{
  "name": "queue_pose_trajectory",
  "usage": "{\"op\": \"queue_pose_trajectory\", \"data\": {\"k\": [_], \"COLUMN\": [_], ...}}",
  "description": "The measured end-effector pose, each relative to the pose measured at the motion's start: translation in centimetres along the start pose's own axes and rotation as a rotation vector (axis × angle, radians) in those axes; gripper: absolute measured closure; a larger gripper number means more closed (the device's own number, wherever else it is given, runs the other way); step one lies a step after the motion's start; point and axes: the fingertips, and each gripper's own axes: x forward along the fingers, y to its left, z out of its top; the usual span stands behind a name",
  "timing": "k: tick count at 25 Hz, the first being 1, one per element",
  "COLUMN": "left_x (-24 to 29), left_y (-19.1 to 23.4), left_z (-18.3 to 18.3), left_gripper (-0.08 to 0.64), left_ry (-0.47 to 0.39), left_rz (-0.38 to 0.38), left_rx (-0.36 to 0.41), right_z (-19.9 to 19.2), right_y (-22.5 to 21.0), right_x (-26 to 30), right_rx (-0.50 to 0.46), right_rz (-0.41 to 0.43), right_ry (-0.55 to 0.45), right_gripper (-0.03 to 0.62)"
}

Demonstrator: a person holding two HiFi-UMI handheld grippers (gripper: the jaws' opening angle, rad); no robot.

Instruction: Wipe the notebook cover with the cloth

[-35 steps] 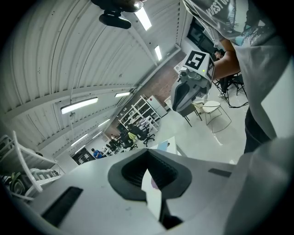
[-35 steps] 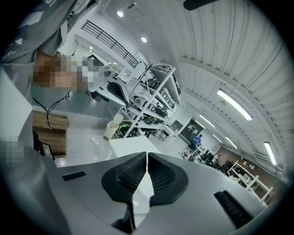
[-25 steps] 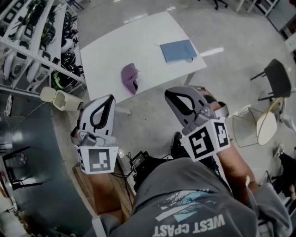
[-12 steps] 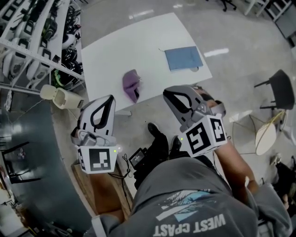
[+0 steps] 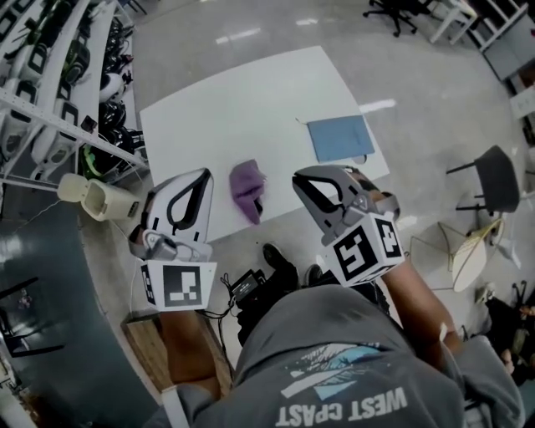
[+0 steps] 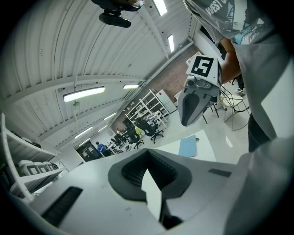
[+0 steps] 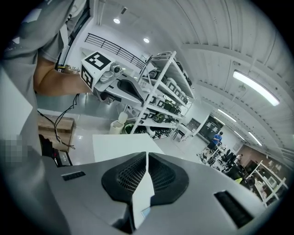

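1 surface (image 5: 251,92) is counted, w/ 1 notebook (image 5: 340,138) & 1 cloth (image 5: 248,188) on it. 2 tools are counted: left hand-held gripper (image 5: 199,177), right hand-held gripper (image 5: 303,180). 1 bin (image 5: 92,196) is seen.

A lab or workshop in a large hall: metal shelf racks (image 5: 58,50) packed with gear, a plain white desk (image 5: 251,100) on a polished concrete floor (image 5: 184,21), office chairs (image 5: 391,10), and strip lights (image 6: 85,94) under a corrugated roof.
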Motion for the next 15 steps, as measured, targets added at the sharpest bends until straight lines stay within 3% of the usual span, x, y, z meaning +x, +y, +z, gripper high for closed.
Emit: {"op": "queue_pose_trajectory", "data": {"k": [6, 15], "left_x": [1.1, 1.4], "left_y": [0.8, 1.0], "left_z": [-2.5, -7.3], "left_gripper": [0.560, 0.560], "left_ry": [-0.014, 0.157], "left_rz": [-0.005, 0.011], "left_rx": [-0.059, -0.093], "right_z": [0.1, -2.0], "right_y": [0.4, 3.6], "right_x": [4.2, 11.6], "right_rx": [0.015, 0.045], "right_rz": [0.077, 0.296], "right_ry": [0.015, 0.022], "right_gripper": [0.555, 0.459]}}
